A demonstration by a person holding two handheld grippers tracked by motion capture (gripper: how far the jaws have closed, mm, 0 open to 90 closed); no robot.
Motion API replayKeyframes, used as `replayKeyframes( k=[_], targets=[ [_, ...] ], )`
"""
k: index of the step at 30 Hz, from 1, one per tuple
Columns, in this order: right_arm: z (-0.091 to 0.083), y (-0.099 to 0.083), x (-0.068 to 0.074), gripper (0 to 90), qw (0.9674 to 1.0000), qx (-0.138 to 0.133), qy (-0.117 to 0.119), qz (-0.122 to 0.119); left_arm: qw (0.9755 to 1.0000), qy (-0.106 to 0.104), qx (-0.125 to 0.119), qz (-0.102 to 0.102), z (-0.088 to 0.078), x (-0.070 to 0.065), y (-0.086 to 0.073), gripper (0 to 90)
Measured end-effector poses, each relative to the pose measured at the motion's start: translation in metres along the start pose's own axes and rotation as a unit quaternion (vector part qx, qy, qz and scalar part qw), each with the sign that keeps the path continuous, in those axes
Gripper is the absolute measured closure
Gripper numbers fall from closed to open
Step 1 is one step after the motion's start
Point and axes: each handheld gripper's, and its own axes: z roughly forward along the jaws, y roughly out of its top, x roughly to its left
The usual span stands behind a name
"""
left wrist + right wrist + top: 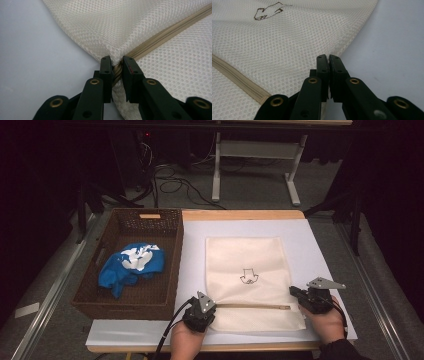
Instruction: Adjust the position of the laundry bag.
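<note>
A cream mesh laundry bag (pixel 247 280) lies flat on the white board (pixel 310 245) that covers the table, its zipper (pixel 252 306) running across near the edge closest to the person. A small dark drawing (pixel 248 277) marks the middle of the bag.

The left gripper (pixel 204 306) sits at the left end of the zipper. In the left gripper view its jaws are clamped on the bag's corner — a bunch of mesh and the zipper's end (pixel 117 70) is squeezed between the pads, and the fabric rises in a small peak just above them.

The right gripper (pixel 298 293) is at the bag's right edge, just above the other end of the zipper. In the right gripper view its jaws are pressed tight together on the edge of the mesh (pixel 287 45), pinching a thin fold of it.

To the left of the board stands a brown wicker basket (pixel 172 265) — a crumpled blue and white cloth (pixel 131 265) lies inside it, well apart from both grippers.
</note>
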Motion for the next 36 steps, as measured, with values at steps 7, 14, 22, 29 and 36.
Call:
replayKeyframes(
  k=[7, 14, 22, 29, 36],
  targets=[
    [0.004, 0.003, -0.012, 88.1, 0.9999, -0.001, -0.008, 0.013, 0.9999, 0.006, -0.008, -0.002, 0.011, -0.001, 0.007, 76.1],
    [0.003, 0.002, -0.015, 88.1, 0.9999, 0.003, -0.008, 0.013, 0.9999, 0.007, -0.009, -0.003, 0.011, -0.002, 0.007, 74.5],
    [0.003, 0.001, -0.015, 87.2, 0.9999, 0.008, -0.008, 0.011, 0.9999, 0.011, -0.010, -0.004, 0.011, -0.001, 0.007, 68.7],
    [-0.003, 0.002, -0.018, 75.3, 0.9998, -0.004, -0.009, 0.019, 0.9989, 0.005, -0.043, -0.021, -0.002, 0.003, 0.008, 55.6],
    [-0.020, 0.000, -0.012, 63.7, 0.9993, -0.028, -0.004, 0.025, 0.9983, -0.015, -0.054, -0.014, -0.029, 0.003, 0.009, 50.2]
  ],
)
